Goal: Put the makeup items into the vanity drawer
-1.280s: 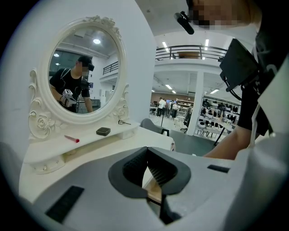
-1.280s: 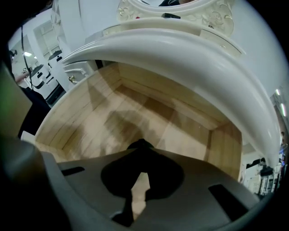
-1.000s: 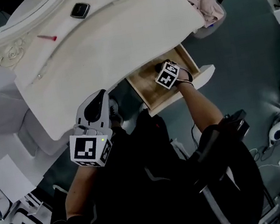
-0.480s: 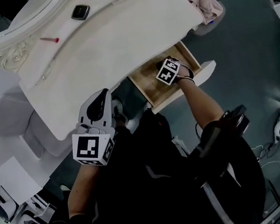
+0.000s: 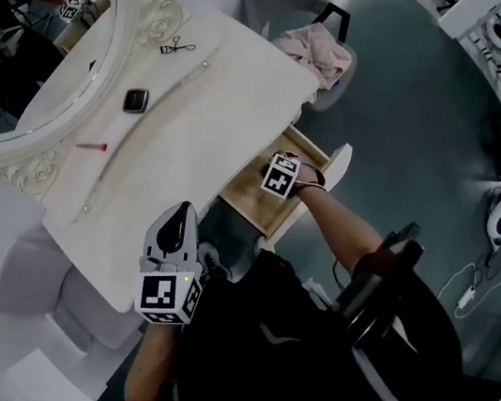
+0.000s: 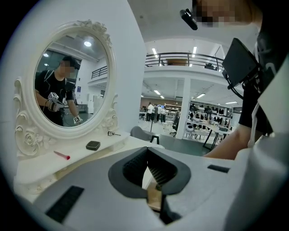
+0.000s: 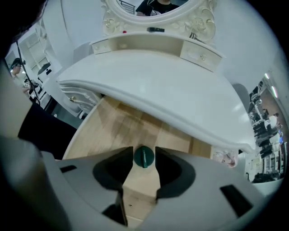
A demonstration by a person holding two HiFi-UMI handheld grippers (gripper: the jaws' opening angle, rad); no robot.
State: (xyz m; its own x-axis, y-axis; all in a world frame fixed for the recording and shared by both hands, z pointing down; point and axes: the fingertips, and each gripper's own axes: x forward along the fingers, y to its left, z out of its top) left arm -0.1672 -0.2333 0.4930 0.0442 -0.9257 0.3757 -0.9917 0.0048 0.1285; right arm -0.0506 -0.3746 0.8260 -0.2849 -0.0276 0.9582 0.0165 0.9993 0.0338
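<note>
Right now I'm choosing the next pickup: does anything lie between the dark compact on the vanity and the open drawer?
Nothing visible: the vanity top between the compact and the drawer is bare. Only the right gripper hangs over the drawer, its fingers just opened, pressing nothing; a green item lies below them.

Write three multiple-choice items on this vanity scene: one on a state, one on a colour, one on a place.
1. The drawer is: A) shut B) pulled open C) lying on the floor.
2. The thin stick on the shelf below the mirror is: A) blue B) red C) yellow.
3. The round green item lies: A) on the shelf B) on the chair C) in the drawer.

Answers: 1 B, its wooden bottom lies exposed in the head view. 2 B, it shows red against the white shelf. 3 C, the right gripper view shows it on the drawer's wood.
</note>
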